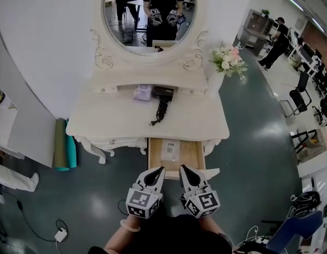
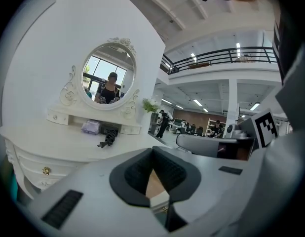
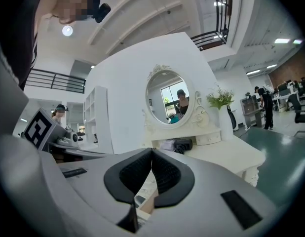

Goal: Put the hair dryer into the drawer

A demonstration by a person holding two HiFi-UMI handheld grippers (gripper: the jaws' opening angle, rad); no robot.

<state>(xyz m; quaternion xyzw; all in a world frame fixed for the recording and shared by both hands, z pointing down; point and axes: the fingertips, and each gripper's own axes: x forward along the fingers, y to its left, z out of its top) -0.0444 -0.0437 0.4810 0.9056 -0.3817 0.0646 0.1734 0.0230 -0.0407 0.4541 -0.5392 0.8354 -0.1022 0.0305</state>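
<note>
A black hair dryer (image 1: 163, 93) lies at the back of the white dressing table (image 1: 110, 120), its coiled cord (image 1: 160, 111) trailing toward the front edge. It also shows small in the left gripper view as the hair dryer (image 2: 111, 134) and in the right gripper view as the hair dryer (image 3: 182, 144). Below the tabletop the wooden drawer (image 1: 154, 157) stands pulled out, with a white packet (image 1: 171, 149) inside. Both grippers hang side by side in front of the drawer, well short of the dryer. My left gripper (image 1: 160, 170) is shut and holds nothing. My right gripper (image 1: 182, 169) is likewise shut and holds nothing.
A pale lilac pouch (image 1: 142, 92) lies left of the dryer. A vase of flowers (image 1: 227, 60) stands at the table's right end under the oval mirror (image 1: 147, 12). Green and teal rolls (image 1: 64, 144) lean by the left leg. Cables (image 1: 44, 230) lie on the floor. People stand far right.
</note>
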